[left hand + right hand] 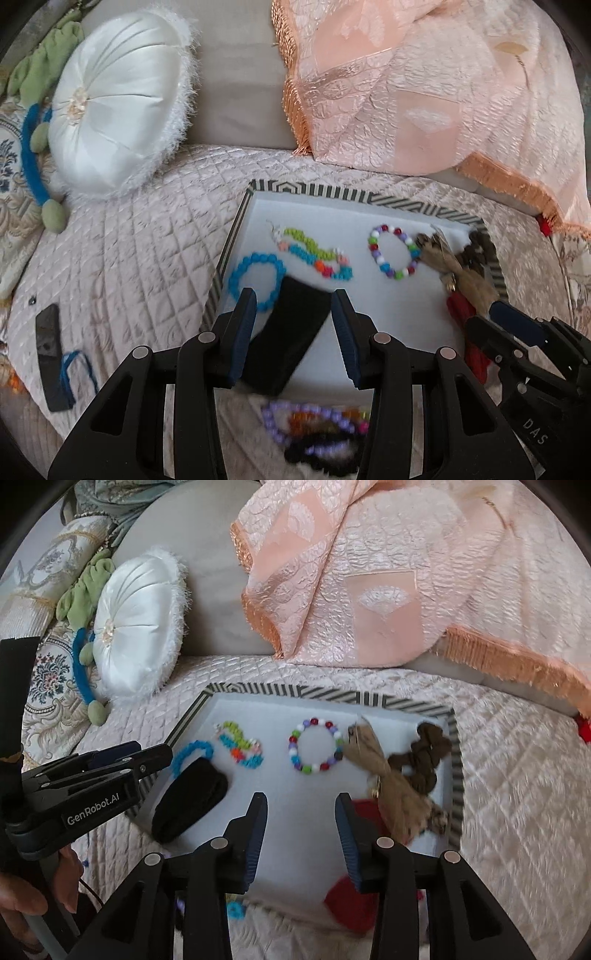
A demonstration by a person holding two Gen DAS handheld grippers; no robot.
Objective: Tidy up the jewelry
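On a quilted pink bedspread (517, 775) beside one white round cushion (138, 627), a striped-rimmed tray (457, 760) is seen holding three beaded bracelets, perhaps more, and a black band (291, 332), between the spread, empty left gripper (293, 306), while the right gripper (301, 812) is likewise held open.

Soft, even daylight filled both views, casting only faint shadows. Fisheye bending curved the edges into dark corners. The bead pile (317, 424) beneath the left tongs was blurred, as was the red piece (351, 904) in the right view.
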